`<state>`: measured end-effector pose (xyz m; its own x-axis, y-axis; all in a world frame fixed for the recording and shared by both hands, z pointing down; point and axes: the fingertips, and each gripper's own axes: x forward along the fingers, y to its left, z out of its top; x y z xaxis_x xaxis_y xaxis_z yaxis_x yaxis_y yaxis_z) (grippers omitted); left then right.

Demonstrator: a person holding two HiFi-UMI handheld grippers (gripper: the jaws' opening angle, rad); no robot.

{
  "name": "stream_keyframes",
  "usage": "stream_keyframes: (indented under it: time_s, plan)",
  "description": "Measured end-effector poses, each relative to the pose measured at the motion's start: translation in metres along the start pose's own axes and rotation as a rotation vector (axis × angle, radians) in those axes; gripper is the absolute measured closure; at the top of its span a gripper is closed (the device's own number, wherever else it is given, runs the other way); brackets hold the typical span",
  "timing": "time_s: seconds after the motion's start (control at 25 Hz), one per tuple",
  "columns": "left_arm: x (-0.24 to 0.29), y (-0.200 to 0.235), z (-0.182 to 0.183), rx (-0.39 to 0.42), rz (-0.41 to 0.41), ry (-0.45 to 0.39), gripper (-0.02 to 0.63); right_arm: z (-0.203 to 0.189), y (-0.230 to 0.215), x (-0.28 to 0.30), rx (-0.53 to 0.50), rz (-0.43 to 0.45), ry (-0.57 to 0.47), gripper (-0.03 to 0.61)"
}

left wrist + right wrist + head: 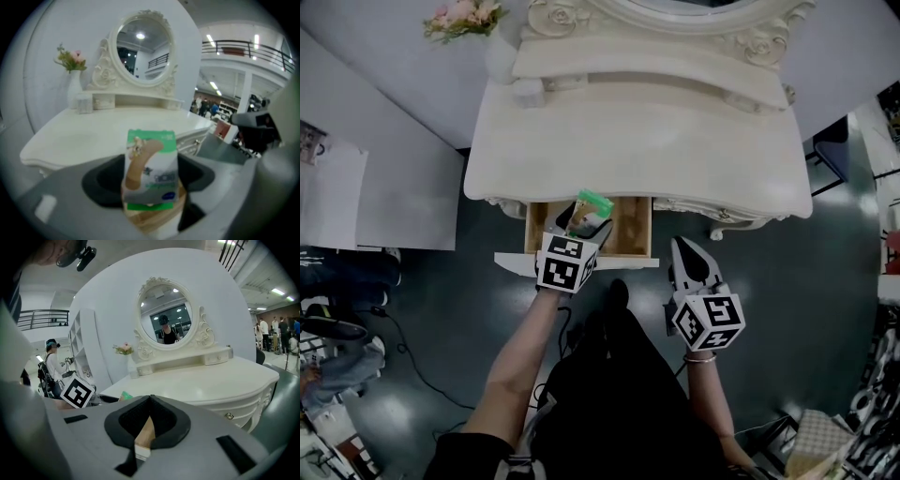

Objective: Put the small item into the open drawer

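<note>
The small item is a green and white plaster box (592, 204) (151, 168). My left gripper (584, 223) (150, 190) is shut on it and holds it upright over the open wooden drawer (630, 236) of the white dressing table (637, 141). My right gripper (682, 251) (149, 401) hangs just right of the drawer's front, jaws shut with nothing between them. In the right gripper view the box (125, 395) peeks out beside the left gripper's marker cube (77, 391).
The drawer's white front panel (514, 263) juts toward me. A vase of flowers (464, 19) (74, 89), a small jar (528, 91) and an oval mirror (140, 51) (164, 315) stand at the table's back. Cables (412, 361) lie on the dark floor at left.
</note>
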<state>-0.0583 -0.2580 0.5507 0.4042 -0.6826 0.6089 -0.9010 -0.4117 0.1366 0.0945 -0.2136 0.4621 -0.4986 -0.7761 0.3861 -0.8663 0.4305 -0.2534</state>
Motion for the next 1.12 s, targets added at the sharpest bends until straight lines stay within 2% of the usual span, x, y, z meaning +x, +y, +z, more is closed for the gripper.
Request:
stream_keyframes:
  time_s: [0.72, 0.96, 1.12]
  plan:
    - [0.036, -0.011, -0.044, 0.038, -0.059, 0.183, 0.267, -0.015, -0.012, 0.009, 0.034, -0.008, 0.041, 0.574]
    - [0.037, -0.007, -0.061, -0.037, -0.051, 0.243, 0.267, -0.016, -0.01, 0.009, 0.039, -0.004, 0.046, 0.574]
    - [0.038, -0.004, -0.079, -0.041, -0.047, 0.311, 0.267, -0.017, -0.009, 0.008, 0.043, -0.004, 0.048, 0.574]
